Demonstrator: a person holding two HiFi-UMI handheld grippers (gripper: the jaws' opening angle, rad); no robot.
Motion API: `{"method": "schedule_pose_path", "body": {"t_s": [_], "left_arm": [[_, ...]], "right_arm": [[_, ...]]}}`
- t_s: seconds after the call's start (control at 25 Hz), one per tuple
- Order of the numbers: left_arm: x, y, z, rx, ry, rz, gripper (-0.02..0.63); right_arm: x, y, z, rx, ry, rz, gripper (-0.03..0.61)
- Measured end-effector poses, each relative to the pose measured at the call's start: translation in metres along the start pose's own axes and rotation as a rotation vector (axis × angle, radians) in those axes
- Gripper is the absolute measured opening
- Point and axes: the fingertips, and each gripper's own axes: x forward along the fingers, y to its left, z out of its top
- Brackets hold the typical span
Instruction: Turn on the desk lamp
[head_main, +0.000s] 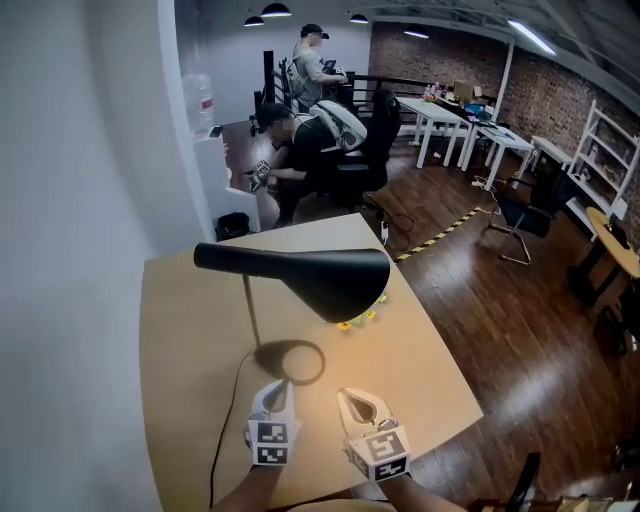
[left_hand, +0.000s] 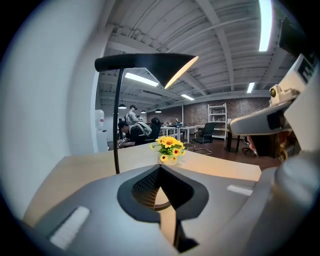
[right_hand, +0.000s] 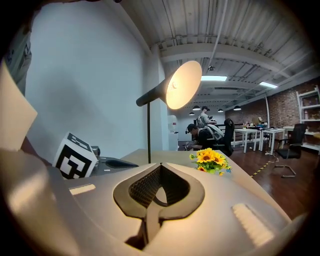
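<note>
I hold the left gripper (head_main: 274, 388) and right gripper (head_main: 354, 400) low and side by side, jaws clenched empty. The lamp (head_main: 300, 270) stands just beyond on the surface (head_main: 430, 375), its shade level, lit mouth pointing right.

Desk lamp (head_main: 300, 273) matt black; table (head_main: 190, 340) smooth pale wood; floor (head_main: 520, 330) glossy dark wood.

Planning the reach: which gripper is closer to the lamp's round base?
The left gripper: its tips lie right at the rim of the lamp base, while the right gripper sits off to the side.
</note>
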Motion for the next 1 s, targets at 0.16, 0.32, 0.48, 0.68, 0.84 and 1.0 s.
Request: {"method": "schedule_pose_path", "body": {"t_s": [0.16, 0.32, 0.48, 0.68, 0.84, 1.0], "left_arm": [[-0.028, -0.023, 0.006, -0.005, -0.03, -0.006, -0.008], [-0.053, -0.044, 0.008, 0.007, -0.039, -0.007, -0.008], [-0.077, -0.068, 0.019, 0.003, -0.074, 0.006, -0.008], [-0.11, -0.096, 0.027, 0.002, -0.109, 0.03, -0.008], [-0.133, -0.122, 0.033, -0.005, -0.144, 0.059, -0.008], [-0.156, -0.148, 0.033, -0.003, -0.155, 0.108, -0.008]], "right_arm": [[-0.016, 0.004, -0.003, -0.007, -0.018, 0.014, -0.002], [-0.033, 0.009, -0.002, -0.011, -0.04, 0.032, -0.001], [-0.059, 0.006, -0.002, -0.015, -0.058, 0.047, -0.002], [-0.094, 0.008, -0.004, -0.054, -0.064, 0.073, -0.002], [-0.118, 0.004, -0.004, -0.056, -0.11, 0.105, -0.002], [-0.148, 0.002, -0.013, -0.054, -0.113, 0.145, -0.002]]}}
